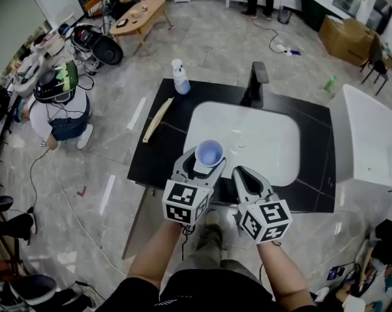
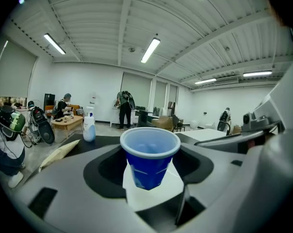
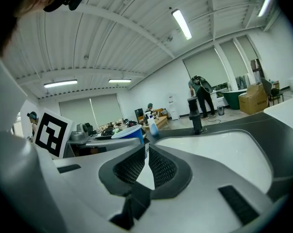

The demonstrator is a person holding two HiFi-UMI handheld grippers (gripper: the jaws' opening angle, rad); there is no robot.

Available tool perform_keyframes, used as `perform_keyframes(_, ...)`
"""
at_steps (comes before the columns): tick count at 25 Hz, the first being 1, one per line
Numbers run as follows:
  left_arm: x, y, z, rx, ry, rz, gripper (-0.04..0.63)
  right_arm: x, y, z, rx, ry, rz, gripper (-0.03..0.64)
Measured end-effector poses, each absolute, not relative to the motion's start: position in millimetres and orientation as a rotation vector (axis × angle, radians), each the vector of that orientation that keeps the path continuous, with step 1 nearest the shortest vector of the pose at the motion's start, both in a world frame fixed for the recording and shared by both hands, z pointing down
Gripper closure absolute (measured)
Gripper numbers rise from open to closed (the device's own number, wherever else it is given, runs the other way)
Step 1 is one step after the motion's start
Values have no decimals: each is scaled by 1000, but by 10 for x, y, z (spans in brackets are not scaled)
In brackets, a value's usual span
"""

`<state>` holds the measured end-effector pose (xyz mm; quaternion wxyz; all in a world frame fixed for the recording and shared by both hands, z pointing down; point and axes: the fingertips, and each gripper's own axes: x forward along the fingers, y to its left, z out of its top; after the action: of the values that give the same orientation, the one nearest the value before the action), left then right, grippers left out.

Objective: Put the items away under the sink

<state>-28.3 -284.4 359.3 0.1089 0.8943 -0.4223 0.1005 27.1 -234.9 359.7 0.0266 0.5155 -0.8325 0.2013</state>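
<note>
While the left tongs [image 1: 205,169] stood wide apart, their pads pressed on both sides of a small blue plastic cup [image 1: 209,153], which was upright with its mouth open and held over the 6 o'clock rim of the white oblong sink basin [image 1: 261,142]. Just at their 3 o'clock, the right tongs [image 1: 246,178] were closed on nothing, with only a slit between the pads. Both hung at the near edge of the black worktop [image 1: 158,161]. Farther off, a pale flat packet [image 1: 156,119] lay at the basin's 9 o'clock, a black tap [image 1: 256,83] stood at its 12 o'clock, and a white spray bottle [image 1: 180,77] stood at 11 o'clock.
</note>
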Motion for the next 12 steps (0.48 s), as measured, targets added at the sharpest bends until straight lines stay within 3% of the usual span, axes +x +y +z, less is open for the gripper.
perform_keyframes(12,-408,-1657,3766,2631,-1210,341,301,132,-1273,3722,1581,-2558,619,577)
